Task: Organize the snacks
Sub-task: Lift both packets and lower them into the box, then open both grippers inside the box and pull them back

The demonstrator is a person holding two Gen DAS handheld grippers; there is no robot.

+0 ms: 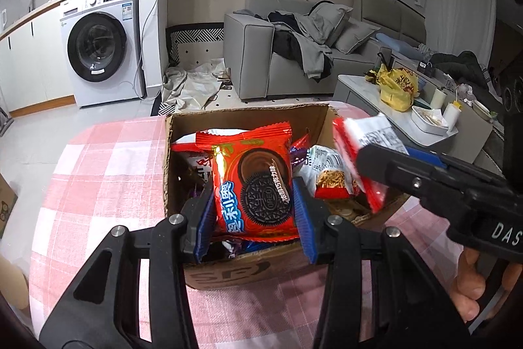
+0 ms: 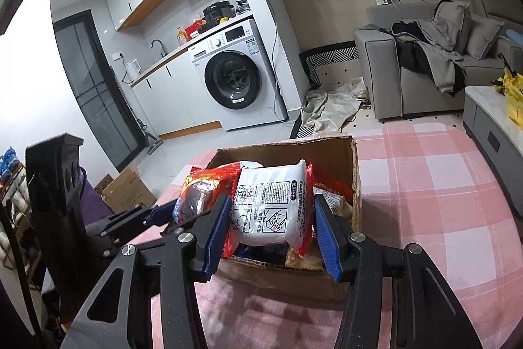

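Observation:
A cardboard box (image 1: 248, 273) of snack packs stands on the pink checked tablecloth (image 1: 108, 172). My left gripper (image 1: 253, 201) is shut on a red Oreo packet (image 1: 253, 182), held over the box's near side. My right gripper (image 2: 273, 215) is shut on a red and white snack packet (image 2: 273, 205), its printed white back facing me, above the same box (image 2: 340, 152). In the left wrist view the right gripper (image 1: 372, 152) enters from the right with that packet (image 1: 369, 133) over the box's right edge. In the right wrist view the left gripper (image 2: 170, 211) holds the Oreo packet (image 2: 202, 192) at the left.
Several more packs lie in the box, among them a noodle snack bag (image 1: 330, 175). A grey coffee table (image 1: 408, 120) with a yellow bag (image 1: 397, 85) stands right of the table. A sofa (image 1: 294, 54), a washing machine (image 1: 101, 44) and a floor-level cardboard box (image 2: 127, 188) are around.

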